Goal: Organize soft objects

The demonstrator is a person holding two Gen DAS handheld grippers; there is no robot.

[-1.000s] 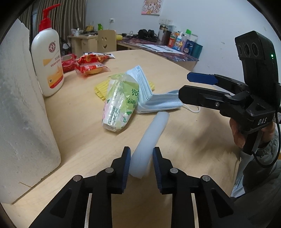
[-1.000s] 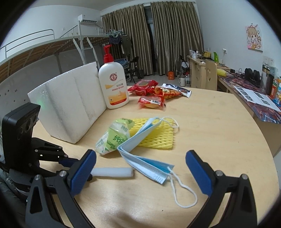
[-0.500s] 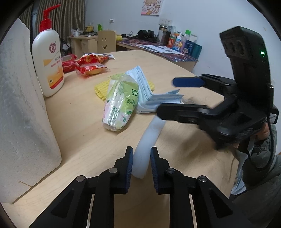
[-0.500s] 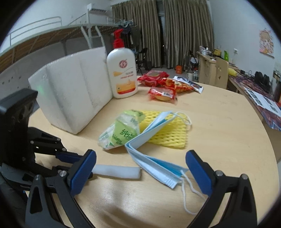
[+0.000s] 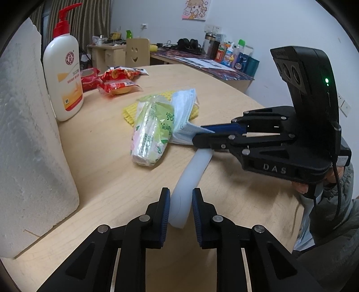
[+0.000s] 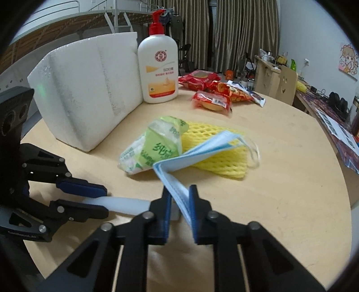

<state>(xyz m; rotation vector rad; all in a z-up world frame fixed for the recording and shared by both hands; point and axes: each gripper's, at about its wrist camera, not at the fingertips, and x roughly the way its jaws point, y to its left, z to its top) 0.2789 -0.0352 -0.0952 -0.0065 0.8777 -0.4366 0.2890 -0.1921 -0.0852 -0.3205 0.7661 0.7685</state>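
While the left gripper [image 5: 179,207] holds the light foam tube [image 5: 193,170], the right gripper [image 6: 178,210] is closing on the limp mask [image 6: 197,152], best pinched at its folded edge

A lived-in dorm-style bedroom: a loft bed with a metal rail [image 6: 74,13] runs along one wall, heavy brown curtains [image 6: 242,33] cover the window, and a cluttered desk [image 5: 202,65] (headphones, bottles, papers) sits under a cartoon poster [image 5: 194,9]. Snack packets [image 6: 211,101] lie on the round wooden table [image 6: 291,179].
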